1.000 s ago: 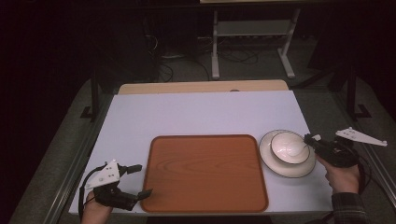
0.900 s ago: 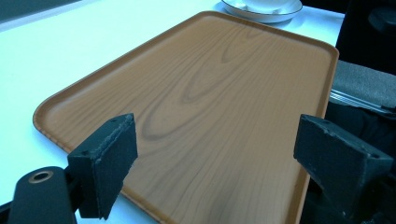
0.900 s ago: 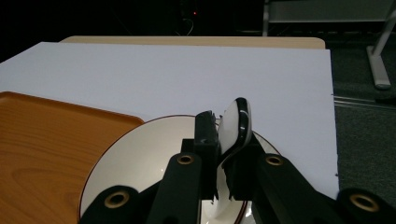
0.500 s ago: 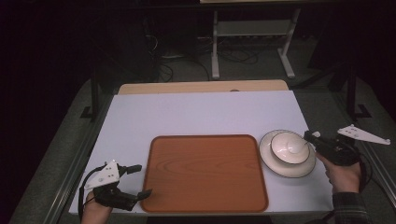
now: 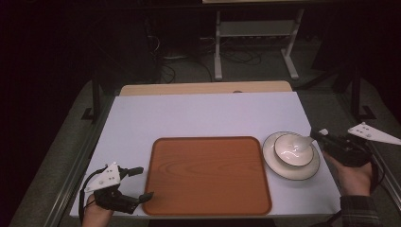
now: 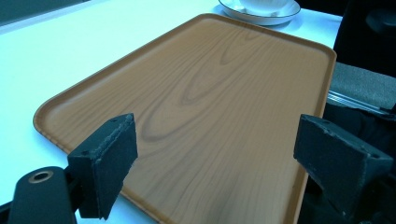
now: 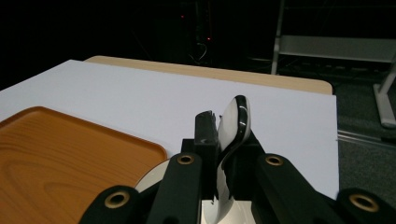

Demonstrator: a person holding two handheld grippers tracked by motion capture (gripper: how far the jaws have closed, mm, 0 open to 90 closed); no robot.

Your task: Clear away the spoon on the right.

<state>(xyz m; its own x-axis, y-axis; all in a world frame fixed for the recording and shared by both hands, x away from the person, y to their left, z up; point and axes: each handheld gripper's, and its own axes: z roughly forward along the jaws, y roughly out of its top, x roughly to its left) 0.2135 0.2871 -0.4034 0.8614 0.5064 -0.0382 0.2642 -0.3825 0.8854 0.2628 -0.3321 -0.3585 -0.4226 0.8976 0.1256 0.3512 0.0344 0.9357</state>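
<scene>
A white ceramic spoon (image 7: pixel 235 122) with a dark rim is pinched between the jaws of the right gripper (image 5: pixel 326 140), which a hand (image 5: pixel 353 176) holds at the right edge of the white table (image 5: pixel 203 116). In the high view the spoon's (image 5: pixel 302 142) long axis runs roughly left to right across the table, its gripped end at the jaw tips and its other end reaching left over the white bowl (image 5: pixel 292 150); whether it touches the bowl's inside cannot be told. In the right gripper view the spoon stands on edge between the two black jaws, its rounded end rising just past their tips and pointing away from the camera — toward the far side of the table. The bowl sits on a white plate (image 5: pixel 312 171) with a dark rim, just beside the right edge of the wooden tray (image 5: pixel 208 175), which lies flat near the table's front edge. The left gripper (image 5: pixel 141 182) rests at the front left corner of the table, its jaws spread wide and holding nothing, pointing toward the tray's (image 6: pixel 210 107) left edge — one jaw tip lies close to the tray's front left corner.
</scene>
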